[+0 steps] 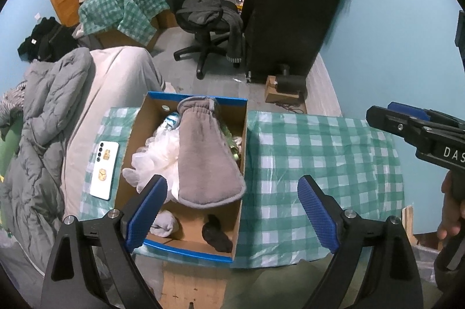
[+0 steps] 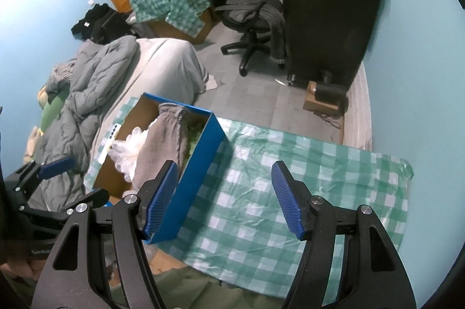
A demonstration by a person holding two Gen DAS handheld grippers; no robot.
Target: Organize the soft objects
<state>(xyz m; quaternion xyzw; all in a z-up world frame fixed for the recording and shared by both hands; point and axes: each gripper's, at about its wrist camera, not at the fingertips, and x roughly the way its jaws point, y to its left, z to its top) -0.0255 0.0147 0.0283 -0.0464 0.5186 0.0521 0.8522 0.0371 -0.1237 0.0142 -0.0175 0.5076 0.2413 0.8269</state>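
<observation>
A blue cardboard box (image 1: pixel 239 192) stands on a green checked tablecloth (image 1: pixel 319 157). Inside lie a grey mitt (image 1: pixel 203 155), a white mesh puff (image 1: pixel 157 160), a white sock (image 1: pixel 164 224) and a dark sock (image 1: pixel 216 235). My left gripper (image 1: pixel 232 210) is open and empty, just above the box's near end. The box (image 2: pixel 189 198), mitt (image 2: pixel 165 140) and puff (image 2: pixel 128 149) also show in the right wrist view. My right gripper (image 2: pixel 225 198) is open and empty over the cloth (image 2: pixel 290 192), to the right of the box.
A white phone (image 1: pixel 104 169) lies on the cloth left of the box. A bed with a grey quilt (image 1: pixel 49 120) is at the left. An office chair (image 1: pixel 209 21) and a tall black covered object (image 1: pixel 293 3) stand beyond the table.
</observation>
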